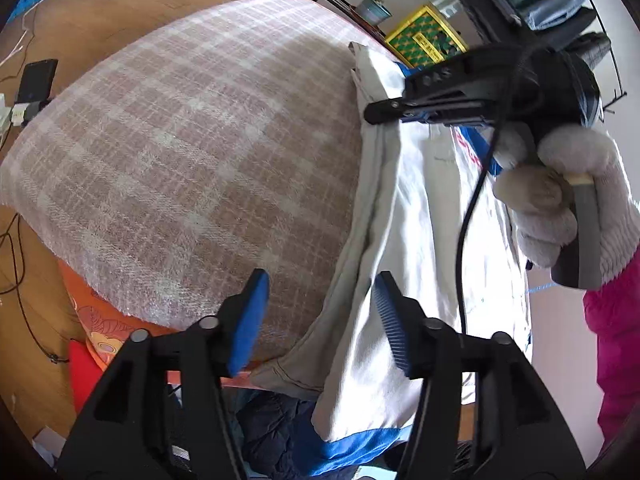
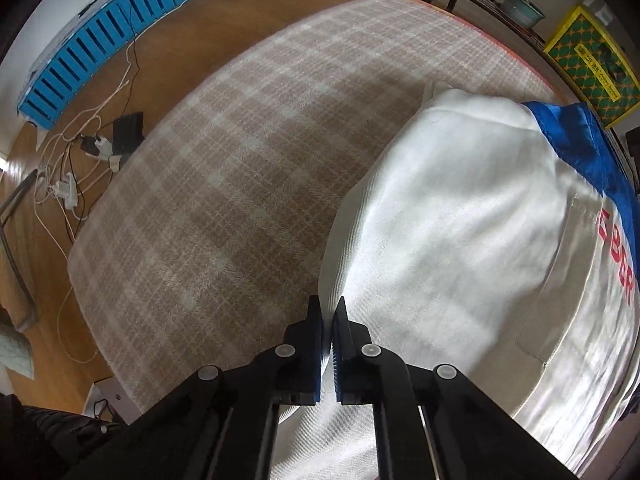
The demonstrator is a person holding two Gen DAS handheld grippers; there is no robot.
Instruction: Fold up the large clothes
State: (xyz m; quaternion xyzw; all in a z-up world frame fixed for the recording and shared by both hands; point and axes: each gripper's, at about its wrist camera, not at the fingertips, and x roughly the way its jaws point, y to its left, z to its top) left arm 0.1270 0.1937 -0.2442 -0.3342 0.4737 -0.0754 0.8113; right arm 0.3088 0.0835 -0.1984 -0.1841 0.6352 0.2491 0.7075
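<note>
A large white jacket [image 1: 420, 208] with blue trim and red lettering lies on the right side of a plaid-covered table [image 1: 192, 148]. It also shows in the right wrist view [image 2: 472, 232]. My left gripper [image 1: 320, 320] is open above the jacket's grey folded edge near the table's front, with nothing between its blue pads. My right gripper [image 2: 330, 312] is shut on the jacket's left edge; in the left wrist view [image 1: 374, 114] it pinches the fabric at the far edge, held by a gloved hand.
The plaid cloth [image 2: 224, 184] covers the table's left and middle. Cables and a power strip [image 2: 80, 160] lie on the wood floor to the left. A blue crate [image 2: 120, 20] stands far left. A yellow box [image 1: 426, 36] and plant pot [image 1: 374, 8] stand behind.
</note>
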